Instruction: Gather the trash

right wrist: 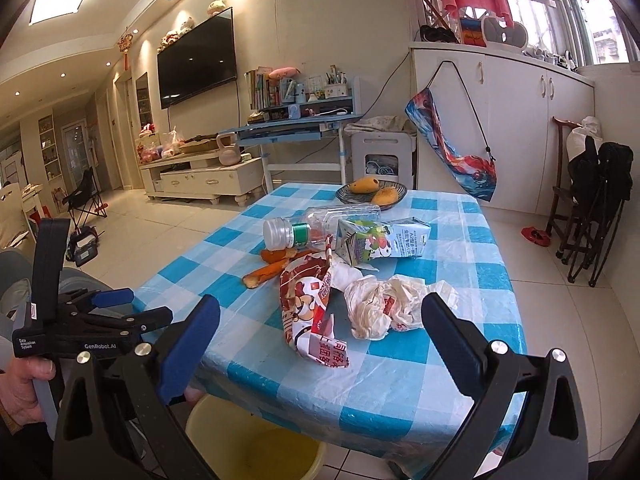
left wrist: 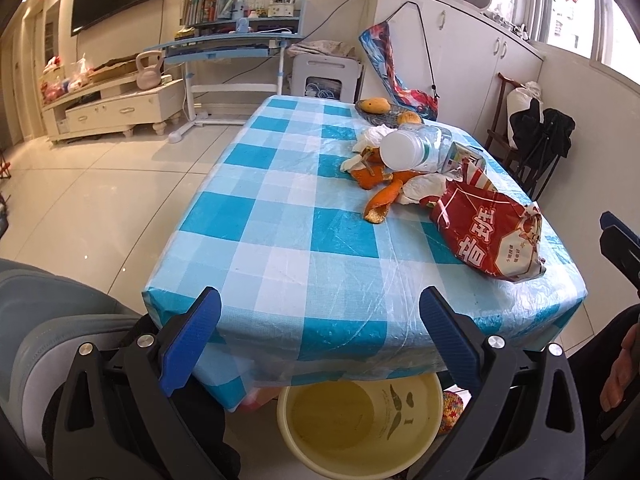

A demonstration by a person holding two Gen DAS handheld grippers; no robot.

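Left wrist view
On the table (left wrist: 280, 200): blue-and-white checked cloth under clear plastic, trash bunched on the right half.
Left gripper (left wrist: 320, 336): fingers wide apart, nothing between them, hovering at the near table edge.
Snack bag (left wrist: 488, 232): red, crumpled, near right corner of the table.
Orange peels (left wrist: 380, 192): just left of the snack bag, touching white tissue.
Plastic bottle (left wrist: 412, 148): lying on its side, white cap toward camera, behind the peels.
Fruit bowl (left wrist: 376, 110): far edge, mangoes in it.
Yellow bucket (left wrist: 360, 424): on the floor below the near table edge, looks empty.
Right gripper (left wrist: 620, 248): only part visible at the right edge, can't tell its opening here.

Right wrist view
Right gripper (right wrist: 320, 336): fingers spread apart, holding nothing, at the near table edge.
Left gripper (right wrist: 116, 308): at left, held in a hand (right wrist: 24, 380).
Snack bag (right wrist: 312, 312): nearest, centre.
Crumpled plastic bag (right wrist: 384, 304): white, just right of the snack bag.
Milk carton (right wrist: 380, 240): lying down, beyond them.
Plastic bottle (right wrist: 316, 226): on its side, left of the carton.
Orange peels (right wrist: 268, 268): left of the snack bag.
Yellow bucket (right wrist: 256, 444): under the near edge.
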